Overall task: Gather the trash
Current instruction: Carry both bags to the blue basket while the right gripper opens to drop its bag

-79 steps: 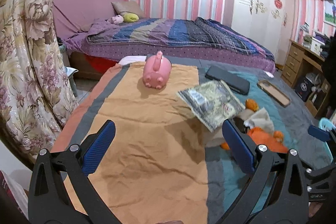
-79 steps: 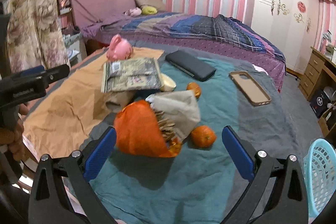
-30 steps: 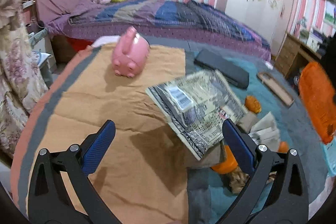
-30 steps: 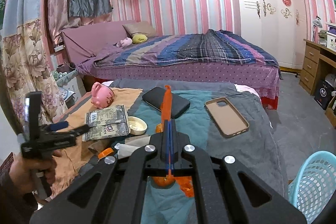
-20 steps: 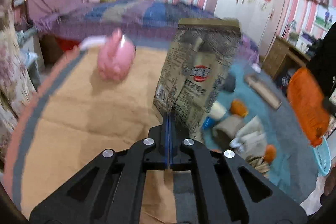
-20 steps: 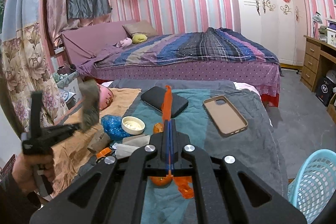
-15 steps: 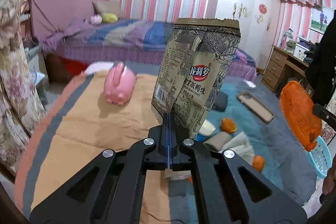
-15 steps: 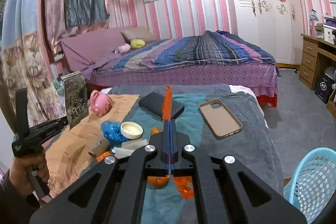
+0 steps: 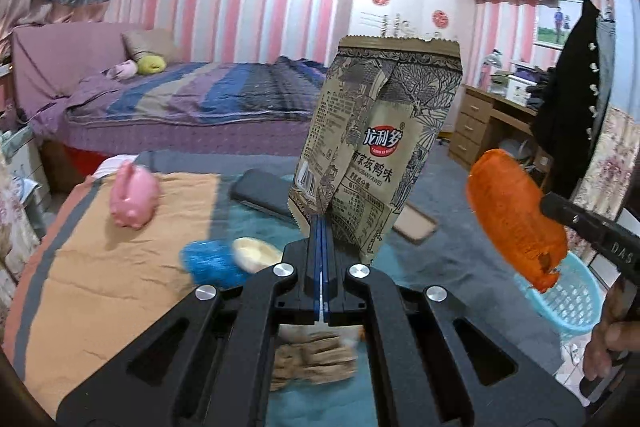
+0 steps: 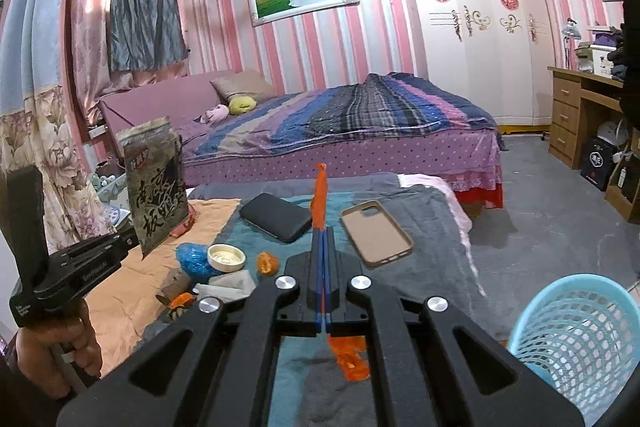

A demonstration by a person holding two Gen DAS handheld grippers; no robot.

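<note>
My left gripper (image 9: 321, 227) is shut on the bottom corner of a tan printed snack bag (image 9: 380, 147) and holds it upright above the bed; the bag also shows in the right wrist view (image 10: 156, 183). My right gripper (image 10: 321, 235) is shut on an orange plastic bag (image 10: 320, 193), seen edge-on; in the left wrist view the orange bag (image 9: 516, 219) hangs above a light blue basket (image 9: 568, 299). The basket stands on the floor at the lower right in the right wrist view (image 10: 576, 327). More trash lies on the blanket: a blue wrapper (image 10: 194, 259), a white lid (image 10: 226, 255), orange peel (image 10: 267, 263) and crumpled paper (image 10: 232, 285).
A pink piggy bank (image 9: 134, 199), a black wallet (image 10: 276, 217) and a tan phone case (image 10: 376, 233) lie on the blanket. A large bed (image 10: 340, 131) stands behind. A wooden desk (image 10: 588, 119) is at the right wall.
Both grippers have risen a little with their bags held. The orange bag has moved over the blue basket. The snack bag stays upright in the left gripper.
</note>
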